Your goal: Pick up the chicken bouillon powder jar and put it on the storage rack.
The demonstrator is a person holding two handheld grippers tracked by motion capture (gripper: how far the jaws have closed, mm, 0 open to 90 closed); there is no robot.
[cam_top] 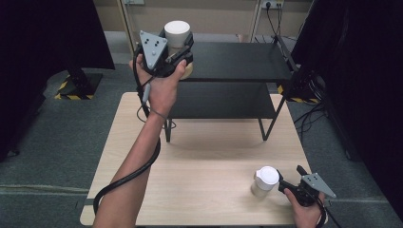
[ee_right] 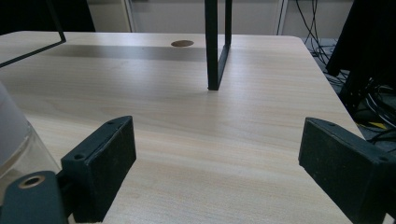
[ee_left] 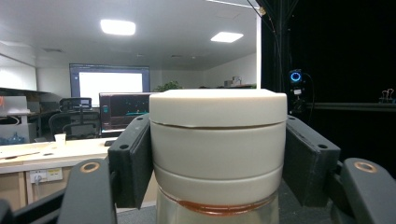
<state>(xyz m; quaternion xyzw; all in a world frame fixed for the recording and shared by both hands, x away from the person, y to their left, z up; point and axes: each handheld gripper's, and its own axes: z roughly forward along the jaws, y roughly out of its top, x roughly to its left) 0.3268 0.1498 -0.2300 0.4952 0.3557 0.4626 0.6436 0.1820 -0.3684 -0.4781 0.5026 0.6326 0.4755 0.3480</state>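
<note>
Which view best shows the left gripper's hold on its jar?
The left gripper view: both jaws press the white lid of the jar. The high view shows the left gripper holding it up by the shelf, grip hidden. The right gripper view adds nothing.

A two-tier shelf [cam_top: 228, 61] is set on the far half of the desk [cam_top: 199, 190]. One jar [cam_top: 177, 34] is held above the shelf's left end; another jar [cam_top: 264, 181] is stood near right.

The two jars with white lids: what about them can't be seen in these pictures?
- Held jar, left gripper view: its body runs off the bottom edge and the jaws cover its sides; contents unclear.
- Same jar, high view: the left gripper and hand hide everything below the lid.
- Table jar, right gripper view: cut by the left edge.
- Table jar, high view: too small for contents.
</note>
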